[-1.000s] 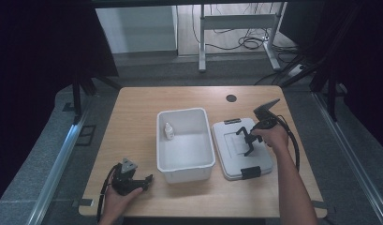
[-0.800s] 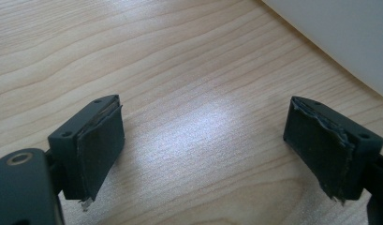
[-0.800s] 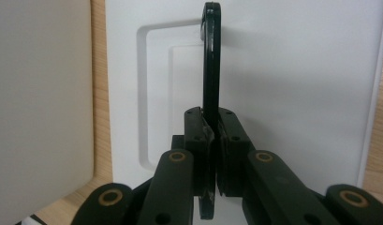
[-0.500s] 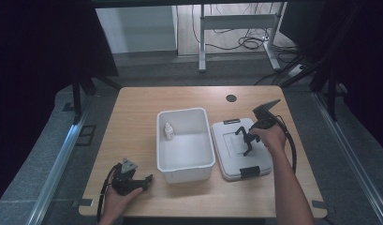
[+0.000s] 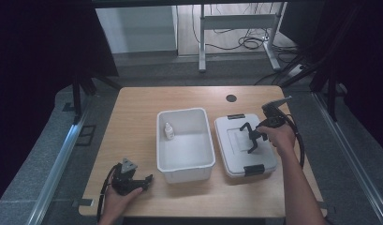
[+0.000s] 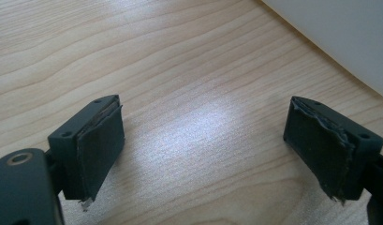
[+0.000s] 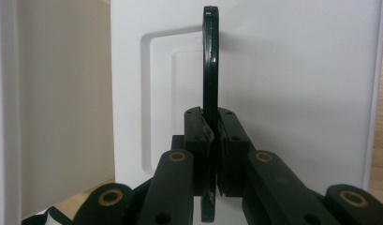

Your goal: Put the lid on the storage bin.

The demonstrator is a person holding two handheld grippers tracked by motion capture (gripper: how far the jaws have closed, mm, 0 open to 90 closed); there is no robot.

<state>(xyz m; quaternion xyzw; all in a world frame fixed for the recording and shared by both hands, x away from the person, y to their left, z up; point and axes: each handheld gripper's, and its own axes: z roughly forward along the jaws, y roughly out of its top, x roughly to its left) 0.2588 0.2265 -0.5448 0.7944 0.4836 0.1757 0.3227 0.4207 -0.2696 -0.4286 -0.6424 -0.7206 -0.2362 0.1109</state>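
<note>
An open white bin (image 5: 158,140) stands mid-table with a small white bottle (image 5: 169,131) upright inside near its left wall. Beside it on the right lies a white lid (image 5: 231,150) with a black latch at each end and a black handle (image 5: 247,127) in the middle. My right gripper (image 5: 251,138) is shut on that handle. In the right gripper view the thin handle (image 7: 209,61) rises edge-on from between the closed jaws (image 7: 212,126), with the lid (image 7: 292,93) behind. My left gripper (image 5: 144,179) rests open on the table at the front left, holding nothing (image 6: 203,150).
The wooden table (image 5: 133,112) has a round cable hole (image 5: 231,98) at the back right. A corner of the bin (image 6: 348,37) shows just past the left gripper. The bin's wall (image 7: 62,117) lies close to the lid's left side. Cables trail from both grippers.
</note>
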